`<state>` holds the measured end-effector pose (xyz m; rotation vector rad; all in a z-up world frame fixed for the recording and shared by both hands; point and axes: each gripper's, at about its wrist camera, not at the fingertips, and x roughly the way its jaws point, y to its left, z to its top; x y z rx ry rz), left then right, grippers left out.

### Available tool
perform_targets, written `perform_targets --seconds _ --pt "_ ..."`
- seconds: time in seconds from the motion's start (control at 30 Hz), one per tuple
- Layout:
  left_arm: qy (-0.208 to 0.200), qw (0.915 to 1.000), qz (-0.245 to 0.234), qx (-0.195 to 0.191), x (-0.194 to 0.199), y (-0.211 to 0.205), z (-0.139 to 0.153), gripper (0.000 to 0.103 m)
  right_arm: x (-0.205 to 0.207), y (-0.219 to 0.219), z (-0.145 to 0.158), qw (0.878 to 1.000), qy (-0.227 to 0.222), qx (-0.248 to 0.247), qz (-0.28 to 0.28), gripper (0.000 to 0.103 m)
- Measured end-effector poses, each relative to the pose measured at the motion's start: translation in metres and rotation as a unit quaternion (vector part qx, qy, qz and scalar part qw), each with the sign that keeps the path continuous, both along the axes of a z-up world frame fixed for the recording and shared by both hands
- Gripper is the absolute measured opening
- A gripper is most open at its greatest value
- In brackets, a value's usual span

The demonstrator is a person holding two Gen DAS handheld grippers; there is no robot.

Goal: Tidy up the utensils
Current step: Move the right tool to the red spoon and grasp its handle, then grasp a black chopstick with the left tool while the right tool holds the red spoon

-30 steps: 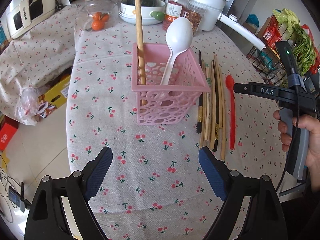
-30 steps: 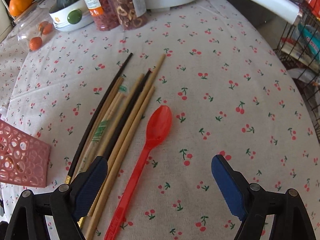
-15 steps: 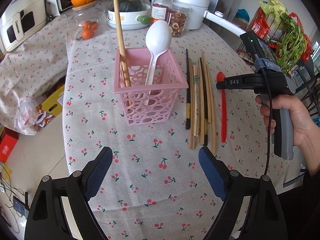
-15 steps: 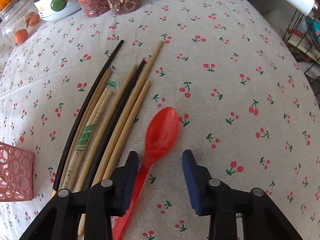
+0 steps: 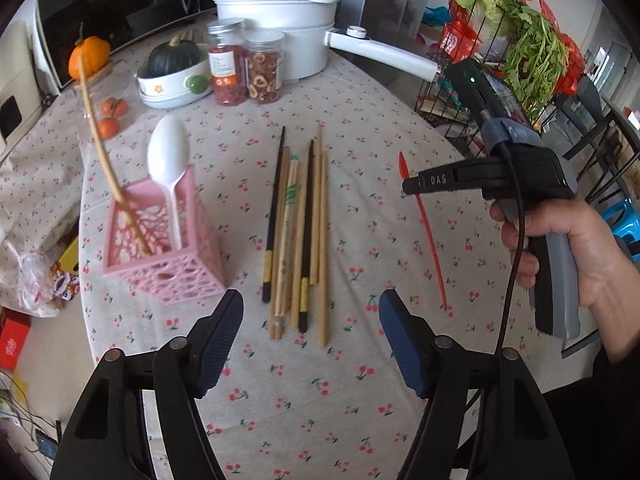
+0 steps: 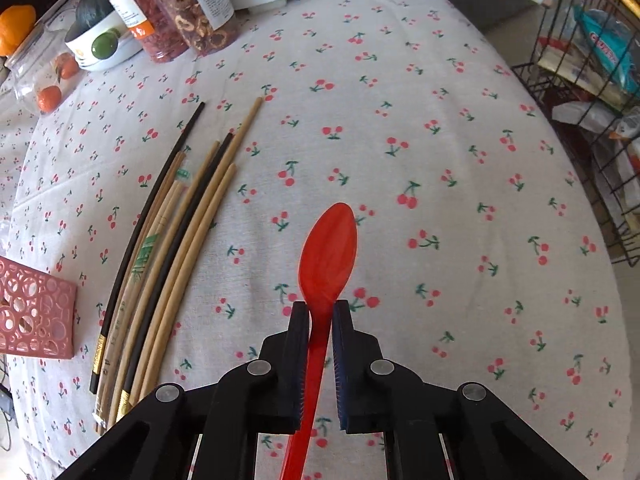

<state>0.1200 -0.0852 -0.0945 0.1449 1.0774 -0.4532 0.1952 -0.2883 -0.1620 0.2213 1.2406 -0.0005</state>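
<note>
My right gripper [image 6: 320,312] is shut on the neck of the red spoon [image 6: 328,248], whose bowl points away over the cherry-print cloth. In the left wrist view the red spoon [image 5: 428,232] shows edge-on below the right gripper [image 5: 408,186], which a hand holds. My left gripper [image 5: 310,316] hovers over the near ends of the loose chopsticks [image 5: 298,232]. Its jaws are closing and nothing is pinched between the pads. To its left, the pink basket [image 5: 160,256] holds a white spoon [image 5: 168,156] and a wooden chopstick [image 5: 104,160].
At the back of the table stand two jars [image 5: 244,68], a white pot [image 5: 276,16] with a long handle, a bowl holding a squash [image 5: 172,72] and a jar with oranges [image 6: 48,76]. A wire rack with greens [image 5: 520,52] stands off the table's right edge.
The right gripper closed on the red spoon's neck. The left gripper drew back and swung right, from the pink basket to the loose chopsticks, and its jaws narrowed.
</note>
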Motion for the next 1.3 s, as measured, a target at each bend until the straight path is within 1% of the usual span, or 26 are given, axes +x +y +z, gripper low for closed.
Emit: perform_targets --seconds 0.03,0.1,0.13,0.17,0.23,0.3,0.4,0.47,0.53,0.7,0.8,0.93,1.0,1.13,1.17,1.2,1.27,1.3 --pt "0.002 1.0 0.001 -0.003 0.008 -0.011 0.001 0.064 -0.004 -0.008 0.001 1.0 -0.001 0.004 -0.006 0.009" --pt "0.016 0.9998 0.005 -0.012 0.027 -0.032 0.001 0.052 -0.01 -0.024 0.001 1.0 -0.001 0.014 -0.02 0.009" --pt "0.021 0.9997 0.006 -0.013 0.038 -0.043 0.001 0.049 -0.013 -0.031 0.001 0.999 0.0 0.018 -0.028 0.009" --pt "0.021 0.9997 0.009 -0.006 0.049 -0.053 -0.001 0.044 -0.015 -0.037 0.0 0.999 0.0 0.02 -0.033 0.009" --pt "0.019 0.9994 0.024 0.018 0.073 -0.07 -0.006 0.039 -0.019 -0.047 -0.001 0.999 0.003 0.022 -0.038 0.009" --pt "0.025 0.9979 0.043 0.041 0.1 -0.084 -0.015 0.03 -0.022 -0.052 -0.003 0.999 0.004 0.025 -0.036 0.009" --pt "0.036 0.994 0.07 0.076 0.139 -0.099 -0.033 0.021 -0.023 -0.058 -0.002 0.999 0.002 0.032 -0.036 0.009" --pt "0.037 0.991 0.084 0.097 0.16 -0.103 -0.046 0.017 -0.022 -0.06 -0.002 0.998 0.0 0.04 -0.037 0.009" --pt "0.033 0.9884 0.097 0.112 0.178 -0.105 -0.055 0.016 -0.022 -0.061 -0.002 0.998 -0.001 0.046 -0.035 0.009" --pt "0.039 0.9846 0.123 0.118 0.211 -0.103 -0.074 0.014 -0.02 -0.066 -0.007 0.999 0.004 0.042 -0.034 0.009" --pt "0.045 0.9837 0.13 0.116 0.226 -0.104 -0.084 0.014 -0.02 -0.07 -0.011 0.998 0.01 0.053 -0.042 0.009" --pt "0.059 0.9802 0.138 0.13 0.239 -0.101 -0.102 0.014 -0.019 -0.068 -0.01 0.998 0.007 0.051 -0.038 0.009" --pt "0.055 0.9799 0.143 0.128 0.242 -0.097 -0.103 0.014 -0.019 -0.067 -0.009 0.998 0.007 0.048 -0.037 0.009" --pt "0.064 0.9797 0.148 0.119 0.25 -0.088 -0.103 0.014 -0.017 -0.065 -0.01 0.998 0.009 0.043 -0.037 0.009" --pt "0.066 0.9799 0.148 0.116 0.251 -0.085 -0.104 0.013 -0.017 -0.064 -0.011 0.998 0.01 0.042 -0.036 0.009" --pt "0.066 0.9804 0.145 0.116 0.249 -0.083 -0.103 0.007 -0.016 -0.063 -0.011 0.999 0.01 0.041 -0.035 0.009" --pt "0.061 0.9812 0.134 0.125 0.245 -0.083 -0.101 0.007 -0.016 -0.061 -0.01 0.999 0.009 0.038 -0.033 0.009" --pt "0.054 0.983 0.129 0.119 0.24 -0.083 -0.097 0.007 -0.016 -0.061 -0.008 0.999 0.006 0.037 -0.034 0.009"
